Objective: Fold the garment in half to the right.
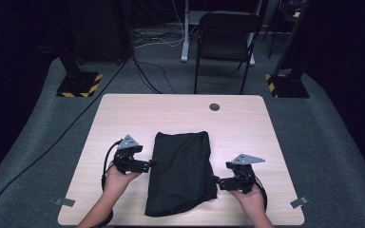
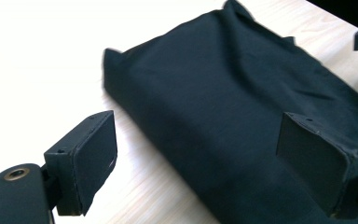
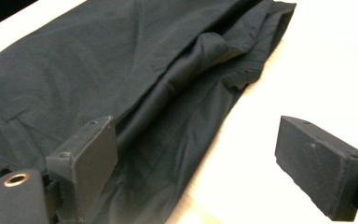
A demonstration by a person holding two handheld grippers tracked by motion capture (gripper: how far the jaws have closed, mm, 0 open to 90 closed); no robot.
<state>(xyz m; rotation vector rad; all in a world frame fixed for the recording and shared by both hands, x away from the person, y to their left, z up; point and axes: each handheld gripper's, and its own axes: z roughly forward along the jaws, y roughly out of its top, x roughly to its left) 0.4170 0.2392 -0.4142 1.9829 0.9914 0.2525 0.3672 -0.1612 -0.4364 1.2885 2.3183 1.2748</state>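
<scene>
A black cloth (image 1: 180,171), folded into a long rectangle, lies in the middle of the light wooden table (image 1: 171,114). My left gripper (image 1: 151,163) sits at the cloth's left edge, pointing right, with its jaws open. In the left gripper view the cloth (image 2: 223,93) has its edge running between the jaws of the left gripper (image 2: 200,140), one jaw over bare table and one over fabric. My right gripper (image 1: 215,179) is at the cloth's lower right edge, open. In the right gripper view the right gripper (image 3: 196,144) straddles the rumpled edge of the cloth (image 3: 121,70).
A round cable hole (image 1: 214,107) sits near the table's far edge. Grey tape marks (image 1: 65,202) lie at both front corners. Behind the table stand a black chair (image 1: 225,35) and two striped stand bases (image 1: 78,84), with cables on the floor.
</scene>
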